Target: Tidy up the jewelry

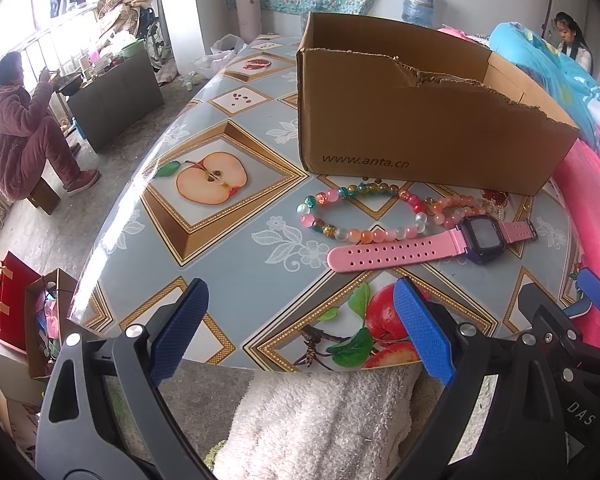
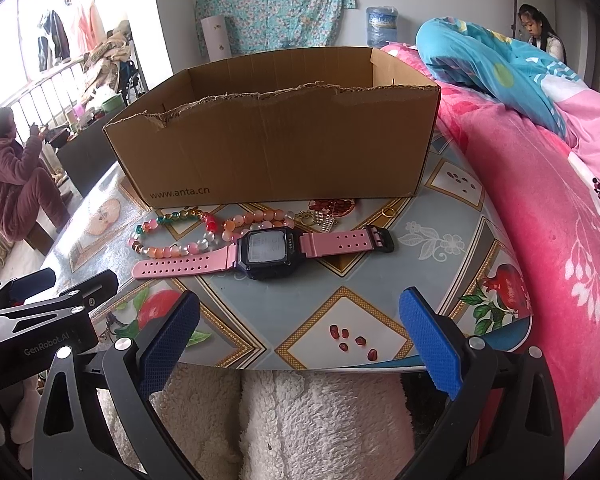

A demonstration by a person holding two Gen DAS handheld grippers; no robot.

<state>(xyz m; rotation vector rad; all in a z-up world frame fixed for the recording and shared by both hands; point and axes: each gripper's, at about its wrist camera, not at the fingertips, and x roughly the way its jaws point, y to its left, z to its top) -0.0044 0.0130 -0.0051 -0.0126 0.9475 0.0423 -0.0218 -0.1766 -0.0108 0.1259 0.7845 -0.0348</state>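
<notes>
sitting on the table, the box stands behind the watch and beads. watch looks light, strap floppy; pinch its stiff case. left gripper and right gripper gape, empty.

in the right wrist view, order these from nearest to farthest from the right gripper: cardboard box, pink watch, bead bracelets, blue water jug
From the right gripper:
1. pink watch, flat on the table just ahead of the fingers.
2. bead bracelets, behind the watch, to the left.
3. cardboard box, behind the jewelry, centre.
4. blue water jug, by the back wall.
</notes>
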